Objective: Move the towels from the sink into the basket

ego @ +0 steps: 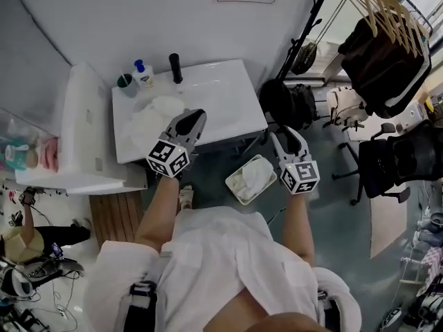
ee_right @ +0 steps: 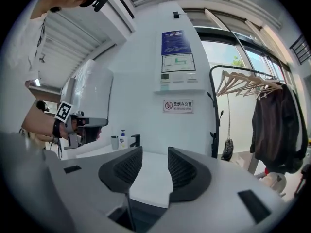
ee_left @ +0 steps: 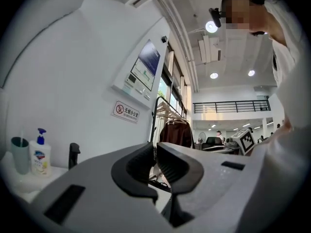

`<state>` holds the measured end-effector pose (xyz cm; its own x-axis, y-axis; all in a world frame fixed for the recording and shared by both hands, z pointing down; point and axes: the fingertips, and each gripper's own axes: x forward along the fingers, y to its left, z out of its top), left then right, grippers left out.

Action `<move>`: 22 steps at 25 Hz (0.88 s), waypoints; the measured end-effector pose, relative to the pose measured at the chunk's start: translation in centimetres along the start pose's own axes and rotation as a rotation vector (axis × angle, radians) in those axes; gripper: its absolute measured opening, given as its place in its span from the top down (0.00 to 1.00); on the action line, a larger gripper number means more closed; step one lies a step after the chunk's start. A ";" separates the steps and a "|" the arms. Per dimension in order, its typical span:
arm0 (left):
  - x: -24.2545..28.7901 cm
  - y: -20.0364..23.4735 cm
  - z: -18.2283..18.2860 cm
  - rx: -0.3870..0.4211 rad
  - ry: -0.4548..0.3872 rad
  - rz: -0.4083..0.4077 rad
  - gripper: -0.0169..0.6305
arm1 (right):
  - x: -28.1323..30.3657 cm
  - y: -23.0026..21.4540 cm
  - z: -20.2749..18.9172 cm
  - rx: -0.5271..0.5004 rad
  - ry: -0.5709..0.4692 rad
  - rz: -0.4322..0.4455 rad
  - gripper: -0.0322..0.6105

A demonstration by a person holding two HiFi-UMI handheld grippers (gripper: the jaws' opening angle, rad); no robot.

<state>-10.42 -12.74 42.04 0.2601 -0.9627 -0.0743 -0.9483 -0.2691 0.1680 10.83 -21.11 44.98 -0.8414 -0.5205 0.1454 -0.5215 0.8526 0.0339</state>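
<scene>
one white cloth towel point(ego: 255, 175) lies in the pale rectangular basket point(ego: 234, 187); crumpled white towels point(ego: 156, 120) wait in the white sink point(ego: 214, 95). the left claw point(ego: 197, 115) is pressed together, the right claw point(ego: 286, 134) spread, both empty.

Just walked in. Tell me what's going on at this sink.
A person is working with a two-jaw tool in each hand, clearing towels out of the sink into the basket on the floor. The left tool is over the white towels piled in the sink, jaws nearly together and empty. The right tool is near the basket, jaws apart and empty. One white towel lies in the basket.
</scene>
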 end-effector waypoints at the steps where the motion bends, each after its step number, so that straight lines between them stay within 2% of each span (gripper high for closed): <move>1: -0.6 0.8 0.2 0.004 0.002 0.008 0.93 | 1.0 0.8 0.1 -0.006 0.006 0.023 0.67; 8: -5.5 8.5 1.2 0.016 0.013 0.107 0.93 | 9.1 8.0 -0.5 -0.031 0.073 0.208 0.58; 13: -9.0 14.2 2.0 0.007 0.000 0.194 0.93 | 14.9 12.8 -1.1 -0.032 0.116 0.307 0.57; 22: -13.5 22.4 2.6 0.003 0.002 0.256 0.93 | 24.8 22.6 -4.2 -0.097 0.242 0.489 0.51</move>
<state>-35.65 -5.71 44.24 0.0122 -0.9995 -0.0282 -0.9838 -0.0170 0.1783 -21.20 -14.51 53.52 -0.9198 -0.0468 0.3896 -0.0531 0.9986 -0.0054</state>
